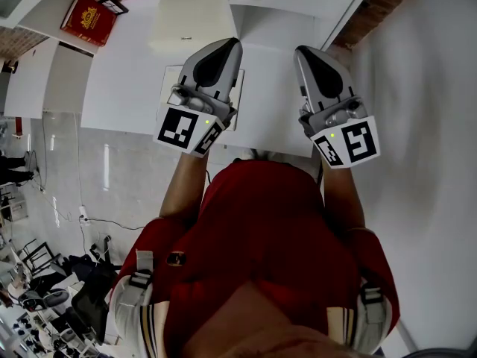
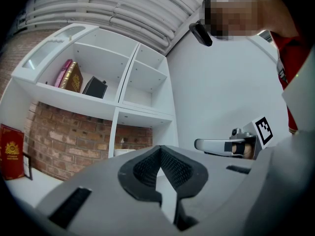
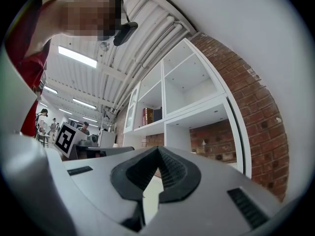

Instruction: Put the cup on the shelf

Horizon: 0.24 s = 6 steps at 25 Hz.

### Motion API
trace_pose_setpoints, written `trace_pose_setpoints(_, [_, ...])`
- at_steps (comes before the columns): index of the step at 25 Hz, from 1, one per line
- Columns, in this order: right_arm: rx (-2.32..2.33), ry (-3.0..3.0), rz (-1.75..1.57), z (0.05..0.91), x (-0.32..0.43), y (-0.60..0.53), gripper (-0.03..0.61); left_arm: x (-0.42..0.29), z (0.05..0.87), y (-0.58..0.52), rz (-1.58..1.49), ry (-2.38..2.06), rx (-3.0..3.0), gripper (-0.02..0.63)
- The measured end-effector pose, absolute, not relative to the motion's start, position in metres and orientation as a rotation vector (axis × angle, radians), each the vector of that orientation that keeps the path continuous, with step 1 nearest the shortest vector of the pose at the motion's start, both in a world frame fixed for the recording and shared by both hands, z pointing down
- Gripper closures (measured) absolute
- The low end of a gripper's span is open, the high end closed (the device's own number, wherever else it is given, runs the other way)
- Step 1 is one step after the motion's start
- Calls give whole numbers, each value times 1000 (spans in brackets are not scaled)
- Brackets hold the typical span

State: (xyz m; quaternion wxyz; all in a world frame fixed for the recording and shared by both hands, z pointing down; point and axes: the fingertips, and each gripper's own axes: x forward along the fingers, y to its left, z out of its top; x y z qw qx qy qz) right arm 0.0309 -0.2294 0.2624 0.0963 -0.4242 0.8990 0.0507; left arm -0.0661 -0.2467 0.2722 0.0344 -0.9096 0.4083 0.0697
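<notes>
**A:** State of the tongs?

**B:** Left gripper closed tight, nothing between its jaws; right gripper likewise closed and empty; both are side by side above the white table, pointed toward the shelf unit.

**A:** And the cup?

**B:** In neither grip. A pale rounded object sits in the low compartment of the shelf unit, too small to confirm as the cup. If it is, I judge placement done; if not, pickup and placement both remain.
</notes>
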Motion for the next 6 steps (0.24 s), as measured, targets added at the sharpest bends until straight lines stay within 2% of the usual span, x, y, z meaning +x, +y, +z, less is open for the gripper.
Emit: trace_pose_setpoints(6, [-1251,2660,148,260,35,-227,581,-61,269,-244,214,1249,-2789,607])
